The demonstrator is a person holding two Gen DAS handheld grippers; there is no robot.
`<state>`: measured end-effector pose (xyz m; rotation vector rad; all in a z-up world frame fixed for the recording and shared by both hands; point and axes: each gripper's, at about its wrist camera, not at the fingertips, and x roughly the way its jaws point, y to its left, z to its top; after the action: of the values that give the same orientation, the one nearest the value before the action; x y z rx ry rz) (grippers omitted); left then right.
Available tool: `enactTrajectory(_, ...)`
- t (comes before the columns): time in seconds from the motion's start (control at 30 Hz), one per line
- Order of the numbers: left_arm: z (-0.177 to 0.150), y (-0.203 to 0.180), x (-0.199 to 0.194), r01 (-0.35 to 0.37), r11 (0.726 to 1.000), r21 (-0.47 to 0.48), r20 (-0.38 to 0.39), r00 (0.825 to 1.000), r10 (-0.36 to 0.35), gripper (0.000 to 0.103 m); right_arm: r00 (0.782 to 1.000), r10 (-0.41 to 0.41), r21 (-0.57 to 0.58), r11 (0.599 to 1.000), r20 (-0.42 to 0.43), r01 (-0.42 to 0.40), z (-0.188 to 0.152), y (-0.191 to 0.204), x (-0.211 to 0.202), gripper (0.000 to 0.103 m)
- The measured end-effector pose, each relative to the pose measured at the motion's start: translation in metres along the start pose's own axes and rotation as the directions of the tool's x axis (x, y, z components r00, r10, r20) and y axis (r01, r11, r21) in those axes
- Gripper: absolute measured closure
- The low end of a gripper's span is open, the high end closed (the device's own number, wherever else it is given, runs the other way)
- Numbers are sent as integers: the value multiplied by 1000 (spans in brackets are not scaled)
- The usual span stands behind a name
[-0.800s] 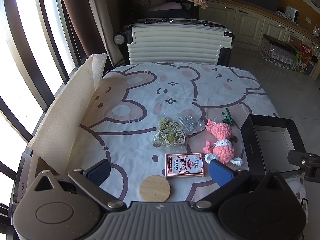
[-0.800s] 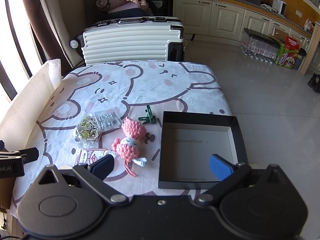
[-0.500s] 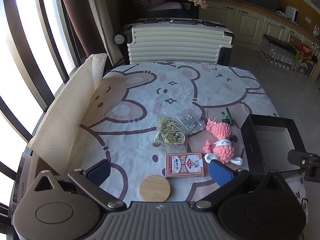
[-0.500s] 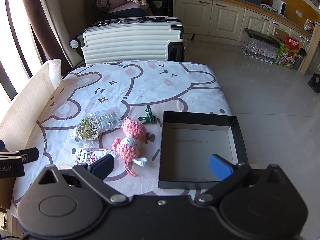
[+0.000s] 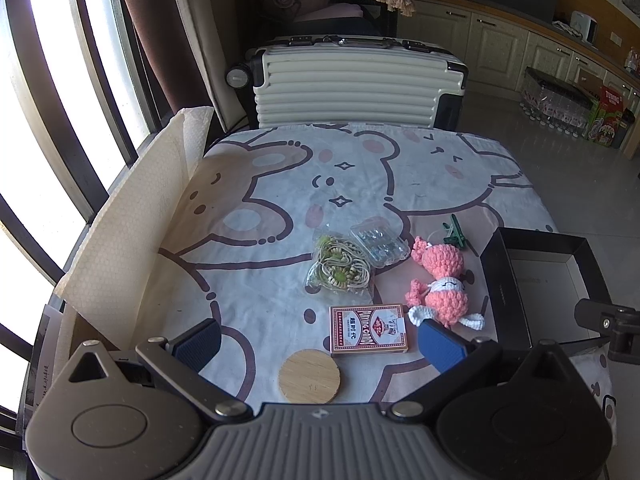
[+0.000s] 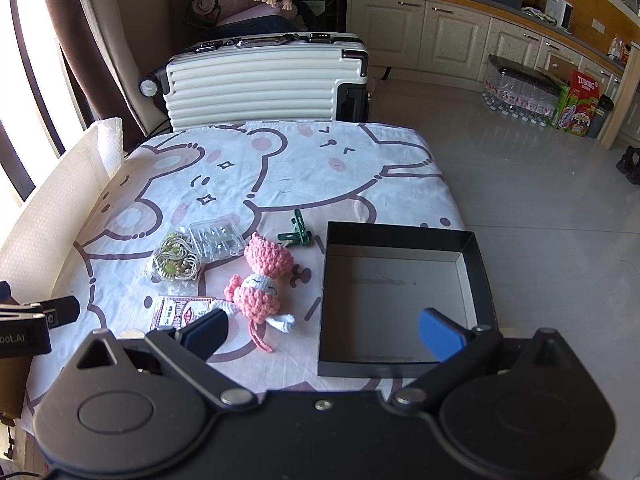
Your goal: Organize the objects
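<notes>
On the bear-print cloth lie a pink crochet doll point(image 5: 440, 280) point(image 6: 260, 280), a red card deck point(image 5: 368, 329) point(image 6: 180, 312), a round wooden coaster point(image 5: 309, 374), a bag of beaded cords point(image 5: 340, 268) point(image 6: 174, 262), a clear plastic case point(image 5: 378, 240) point(image 6: 216, 238) and a green clip point(image 5: 454, 232) point(image 6: 296, 232). An empty black box point(image 6: 476, 264) point(image 5: 492, 280) stands at the right. My left gripper point(image 5: 320, 344) is open and empty above the near edge, over the coaster and deck. My right gripper point(image 6: 324, 332) is open and empty above the box's near left part.
A white ribbed suitcase point(image 5: 352, 84) point(image 6: 260, 84) stands behind the table's far edge. A white padded sheet point(image 5: 132, 208) rises along the left side by the window. The floor drops away to the right, with cabinets and bottle packs point(image 6: 520, 92) beyond.
</notes>
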<state>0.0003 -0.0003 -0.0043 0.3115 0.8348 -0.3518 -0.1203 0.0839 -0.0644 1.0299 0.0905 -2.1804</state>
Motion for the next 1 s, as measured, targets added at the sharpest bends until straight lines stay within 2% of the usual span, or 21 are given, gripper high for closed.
enactTrajectory(1.0,1,0,0,96,984,152,26,995,-101,0,1000,-19,23,1000,2,19,-2,1,1,0)
